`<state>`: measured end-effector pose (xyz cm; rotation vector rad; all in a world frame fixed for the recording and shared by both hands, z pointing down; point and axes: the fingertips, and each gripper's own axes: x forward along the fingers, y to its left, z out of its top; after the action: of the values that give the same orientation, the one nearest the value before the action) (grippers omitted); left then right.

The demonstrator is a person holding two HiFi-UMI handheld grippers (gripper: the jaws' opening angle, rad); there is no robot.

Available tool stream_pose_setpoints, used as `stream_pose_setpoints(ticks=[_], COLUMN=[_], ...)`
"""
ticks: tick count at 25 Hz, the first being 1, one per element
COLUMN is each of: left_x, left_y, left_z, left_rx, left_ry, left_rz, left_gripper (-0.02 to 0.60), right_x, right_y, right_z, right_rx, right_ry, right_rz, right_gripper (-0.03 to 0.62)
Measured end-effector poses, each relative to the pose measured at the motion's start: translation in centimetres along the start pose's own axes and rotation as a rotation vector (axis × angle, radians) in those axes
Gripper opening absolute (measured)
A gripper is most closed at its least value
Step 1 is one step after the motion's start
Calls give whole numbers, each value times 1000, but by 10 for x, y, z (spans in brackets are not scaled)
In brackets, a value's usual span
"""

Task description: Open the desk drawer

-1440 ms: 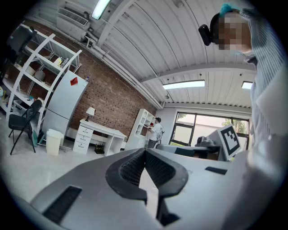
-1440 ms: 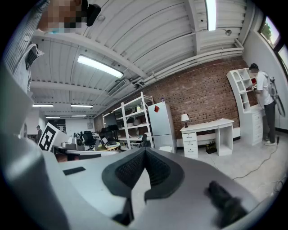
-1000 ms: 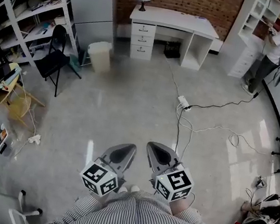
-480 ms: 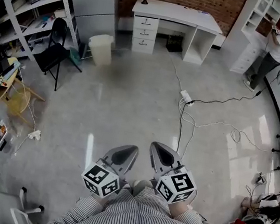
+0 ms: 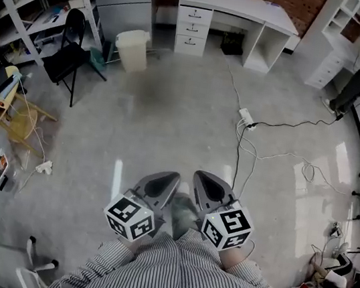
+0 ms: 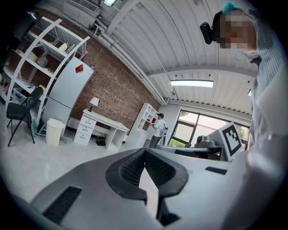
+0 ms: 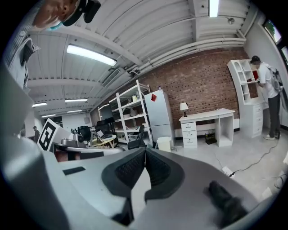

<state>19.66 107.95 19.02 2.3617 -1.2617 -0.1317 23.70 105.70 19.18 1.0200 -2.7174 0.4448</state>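
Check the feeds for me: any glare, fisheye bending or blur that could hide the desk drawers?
Head view: bright glare streaks the floor, shelving bows at the edge, yet the desk is sharp. Left gripper view: dark vignetted corners, the window blown out, the shut left gripper soft up close. Right gripper view: ceiling lights flare; the drawers read clearly.

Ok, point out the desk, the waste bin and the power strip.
desk (image 5: pixel 239 5), head view, on its white top
waste bin (image 5: pixel 132 51), head view, on its front wall
power strip (image 5: pixel 246 116), head view, on its white body
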Motion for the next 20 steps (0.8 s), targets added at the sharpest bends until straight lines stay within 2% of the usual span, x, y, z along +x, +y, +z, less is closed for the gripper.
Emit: stream_pose_setpoints(ticks=[5,9,13,17,20], left_x=[77,138,193,234,255], left_y=[40,79,113,127,140], left_z=[41,83,117,133,135], left_rx=[34,62,146,169,153], left_ry=[-2,-4,-16,-16,3], left_rz=[-25,-13,15,-14,-27], left_gripper=[12,12,12,12,12], right_x=[58,111,155,182,200], right_y=[-66,-118,-164,-203,-221], right_z=[48,92,124,131,129], right_rx=[-10,-9,-37,-24,-2], right_ry=[-58,-76,-93,-82,-52], right_rz=[14,23,40,36,37], right_gripper=[17,17,17,17,17])
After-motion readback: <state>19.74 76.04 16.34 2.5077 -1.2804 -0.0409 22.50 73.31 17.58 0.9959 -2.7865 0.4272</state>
